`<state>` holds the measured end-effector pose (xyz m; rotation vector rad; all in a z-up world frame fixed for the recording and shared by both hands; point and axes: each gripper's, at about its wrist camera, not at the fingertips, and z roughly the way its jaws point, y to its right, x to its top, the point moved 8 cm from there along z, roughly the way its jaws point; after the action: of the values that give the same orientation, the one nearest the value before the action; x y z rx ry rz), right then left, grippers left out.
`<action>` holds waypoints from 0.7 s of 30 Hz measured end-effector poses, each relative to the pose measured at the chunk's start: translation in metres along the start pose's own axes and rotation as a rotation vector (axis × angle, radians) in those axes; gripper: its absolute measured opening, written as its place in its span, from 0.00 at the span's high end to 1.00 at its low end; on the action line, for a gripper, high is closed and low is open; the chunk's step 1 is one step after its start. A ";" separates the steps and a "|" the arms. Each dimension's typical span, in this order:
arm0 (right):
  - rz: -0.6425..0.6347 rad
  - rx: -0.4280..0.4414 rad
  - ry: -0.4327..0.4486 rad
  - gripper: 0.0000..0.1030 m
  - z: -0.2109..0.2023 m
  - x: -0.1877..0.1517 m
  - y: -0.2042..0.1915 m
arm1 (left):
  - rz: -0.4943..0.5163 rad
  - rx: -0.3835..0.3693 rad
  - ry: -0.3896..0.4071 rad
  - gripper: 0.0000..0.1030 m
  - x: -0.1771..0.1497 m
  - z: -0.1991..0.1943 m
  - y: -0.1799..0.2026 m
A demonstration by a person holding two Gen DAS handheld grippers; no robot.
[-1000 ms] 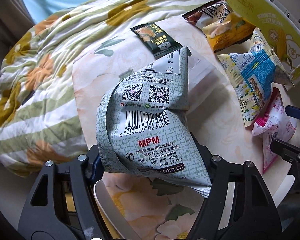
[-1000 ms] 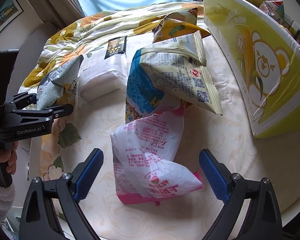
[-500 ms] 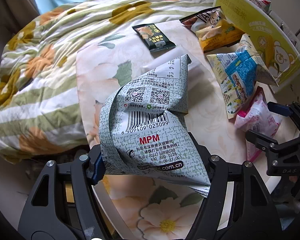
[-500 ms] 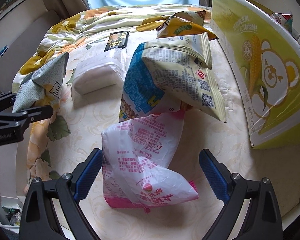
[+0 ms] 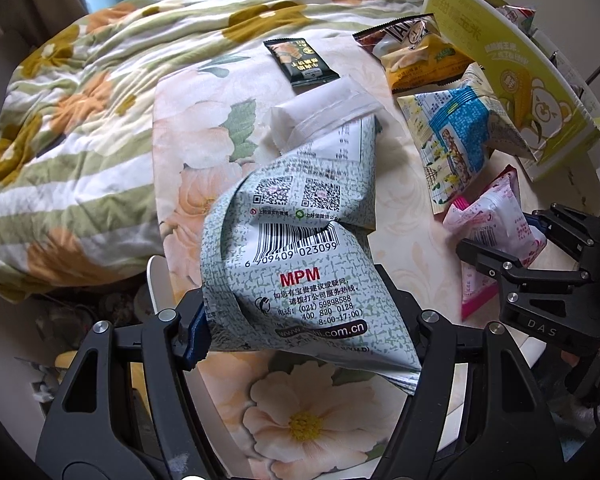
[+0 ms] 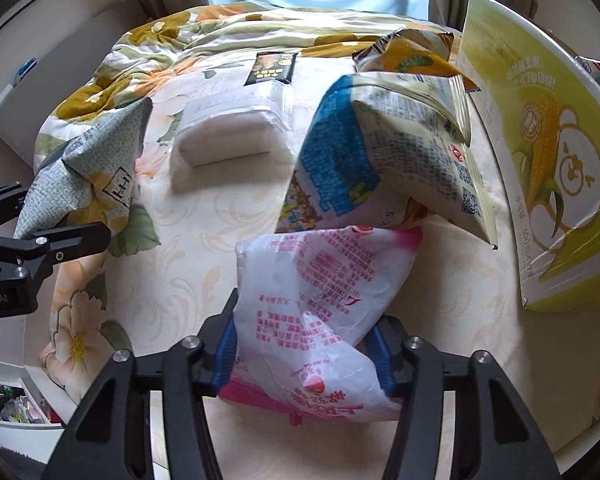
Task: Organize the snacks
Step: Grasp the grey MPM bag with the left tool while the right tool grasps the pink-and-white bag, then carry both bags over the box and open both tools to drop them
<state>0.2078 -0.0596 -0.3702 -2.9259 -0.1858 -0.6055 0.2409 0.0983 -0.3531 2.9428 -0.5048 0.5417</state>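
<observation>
My left gripper (image 5: 296, 320) is shut on a grey-green crumpled snack bag (image 5: 300, 248) with a barcode, held above the floral tablecloth (image 5: 196, 152). The right wrist view shows this bag (image 6: 96, 160) and the left gripper (image 6: 60, 216) at the left edge. My right gripper (image 6: 302, 348) is shut on a pink-and-white snack bag (image 6: 324, 280); its blue pads press both sides. The bag's top rests against a blue-and-yellow bag (image 6: 380, 160). From the left wrist, the right gripper (image 5: 508, 232) holds the pink bag (image 5: 496, 220) at the right.
An orange bag (image 6: 412, 60), a small dark packet (image 5: 300, 62) and a white tissue pack (image 6: 228, 128) lie further back. A tall yellow-green corn box (image 6: 540, 160) stands along the right. A floral quilt (image 5: 80, 120) covers the bed beyond the table's left edge.
The right gripper's jaws have closed onto the pink-and-white bag. The left gripper has drifted left with the grey-green bag still in it.
</observation>
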 end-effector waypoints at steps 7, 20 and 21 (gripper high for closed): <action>-0.005 0.015 0.049 0.54 -0.026 -0.001 -0.007 | -0.003 -0.010 0.035 0.37 -0.001 -0.019 0.007; 0.053 0.057 0.174 0.54 -0.108 0.011 0.010 | -0.053 -0.069 0.177 0.39 0.034 -0.090 0.044; 0.056 0.059 0.190 0.54 -0.118 0.014 0.015 | -0.055 -0.070 0.193 0.39 0.040 -0.098 0.050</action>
<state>0.1774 -0.0928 -0.2590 -2.7857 -0.0972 -0.8475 0.2271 0.0555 -0.2454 2.7906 -0.4114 0.7741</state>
